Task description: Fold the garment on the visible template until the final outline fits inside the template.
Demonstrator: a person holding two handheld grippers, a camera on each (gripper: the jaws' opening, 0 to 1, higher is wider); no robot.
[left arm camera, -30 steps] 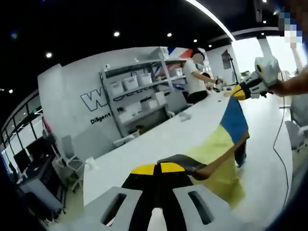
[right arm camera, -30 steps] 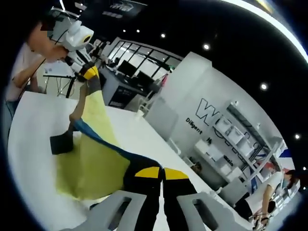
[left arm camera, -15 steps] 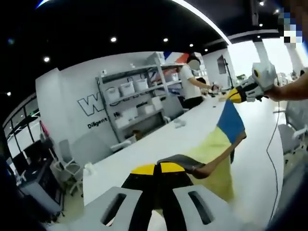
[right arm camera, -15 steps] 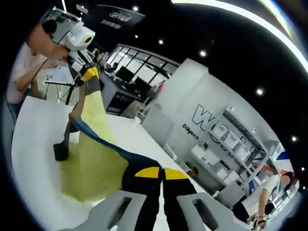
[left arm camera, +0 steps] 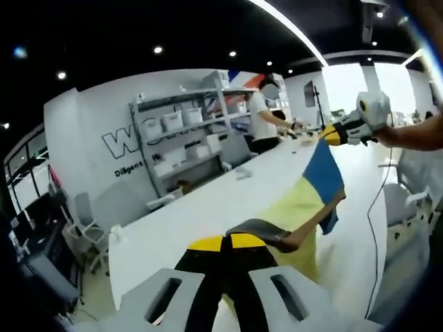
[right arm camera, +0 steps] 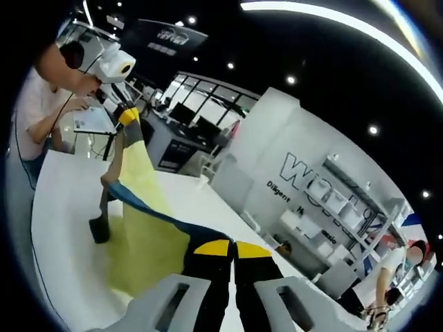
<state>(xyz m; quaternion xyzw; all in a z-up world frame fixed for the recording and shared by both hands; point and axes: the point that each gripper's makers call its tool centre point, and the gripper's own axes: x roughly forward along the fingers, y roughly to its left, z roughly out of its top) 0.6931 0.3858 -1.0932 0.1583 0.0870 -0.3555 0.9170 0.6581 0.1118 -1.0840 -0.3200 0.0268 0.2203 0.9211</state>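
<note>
A large workshop is seen behind the work: a white wall with dark lettering, open shelves [left arm camera: 181, 135] stacked with white bins, ceiling spotlights, and a person [left arm camera: 265, 114] standing at the far end of a long white table [left arm camera: 201, 207].

The garment [left arm camera: 308, 207] is held up above that table, stretched between the two grippers, with its lower edge hanging down toward the tabletop. The left gripper [left arm camera: 228, 243] is pressed closed on a dark trimmed edge of the cloth close to its camera; the right gripper [left arm camera: 332, 133] is seen far to the right in the left gripper view, its yellow tips pinched on a blue corner. In the right gripper view the right gripper [right arm camera: 223, 249] is closed on the cloth and the left gripper [right arm camera: 125, 115] is seen far to the left, holding the other corner high.

The step in hand is judged to be lifting and spreading before laying down. It is best done with both corners kept level and the cloth taut, then lowered evenly so that no creases are trapped. No template outline can be made out on the table.

The garment is thin and limp, mostly pale yellow with a blue panel, a blue band across it and a dark hem; a dark piece hangs below it.
</note>
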